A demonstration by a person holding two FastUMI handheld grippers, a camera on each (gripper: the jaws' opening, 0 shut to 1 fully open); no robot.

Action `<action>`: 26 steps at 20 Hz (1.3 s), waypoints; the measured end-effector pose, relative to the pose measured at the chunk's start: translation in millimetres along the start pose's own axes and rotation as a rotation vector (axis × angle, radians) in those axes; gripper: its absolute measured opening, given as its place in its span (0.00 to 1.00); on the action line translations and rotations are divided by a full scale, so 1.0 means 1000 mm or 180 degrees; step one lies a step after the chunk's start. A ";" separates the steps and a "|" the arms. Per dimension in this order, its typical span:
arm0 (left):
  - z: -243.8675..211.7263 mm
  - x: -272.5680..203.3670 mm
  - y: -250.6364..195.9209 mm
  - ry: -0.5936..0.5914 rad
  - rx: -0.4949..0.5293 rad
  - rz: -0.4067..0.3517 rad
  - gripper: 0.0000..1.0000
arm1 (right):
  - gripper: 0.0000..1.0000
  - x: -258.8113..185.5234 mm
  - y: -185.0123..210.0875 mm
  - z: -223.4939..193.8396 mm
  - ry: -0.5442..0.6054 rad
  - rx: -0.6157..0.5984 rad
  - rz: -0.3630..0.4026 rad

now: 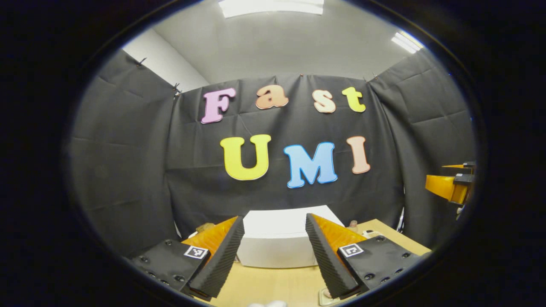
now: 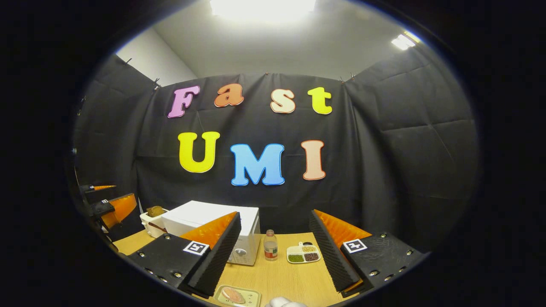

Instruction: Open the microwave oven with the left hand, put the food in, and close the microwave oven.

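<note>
Right gripper view: microwave (image 2: 200, 217) on wooden table (image 2: 281, 273).

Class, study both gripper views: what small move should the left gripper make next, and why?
Probably ease the left gripper forward and down toward the microwave. Its fingers stand open and empty above the table, the door looks closed, and the food tray waits outside.

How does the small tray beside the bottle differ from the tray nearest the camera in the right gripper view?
The small tray is split into compartments holding separate green, dark and yellowish fillings; the near tray carries one pinkish piece of food. The small tray sits farther back, beside the bottle and to the right of the microwave oven; the near tray lies at the table's front edge. Both are pale and rest flat on the wooden table.
</note>
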State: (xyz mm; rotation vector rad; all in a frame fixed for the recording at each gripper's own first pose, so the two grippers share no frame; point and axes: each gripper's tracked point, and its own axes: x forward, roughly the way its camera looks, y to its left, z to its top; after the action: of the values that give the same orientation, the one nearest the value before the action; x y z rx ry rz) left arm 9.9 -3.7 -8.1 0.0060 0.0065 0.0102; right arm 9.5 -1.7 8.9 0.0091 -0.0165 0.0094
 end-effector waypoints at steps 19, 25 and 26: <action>-0.184 0.087 -0.106 0.0380 -0.0085 -0.0420 0.95 | 0.98 0.003 -0.057 0.042 -0.0041 -0.0296 -0.0335; -0.281 0.170 -0.142 0.0597 -0.0054 -0.0433 0.96 | 0.98 0.005 -0.076 0.048 0.0069 -0.0481 -0.0534; -0.291 0.184 -0.150 0.0635 -0.0065 -0.0460 0.96 | 0.98 0.005 -0.081 0.046 0.0116 -0.0545 -0.0588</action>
State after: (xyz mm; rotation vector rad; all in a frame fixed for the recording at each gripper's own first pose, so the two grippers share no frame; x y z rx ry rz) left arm 193.0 -150.0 -301.5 -0.0159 0.2062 -0.1337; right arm 14.3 -83.1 53.9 -0.1609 0.0200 -0.1766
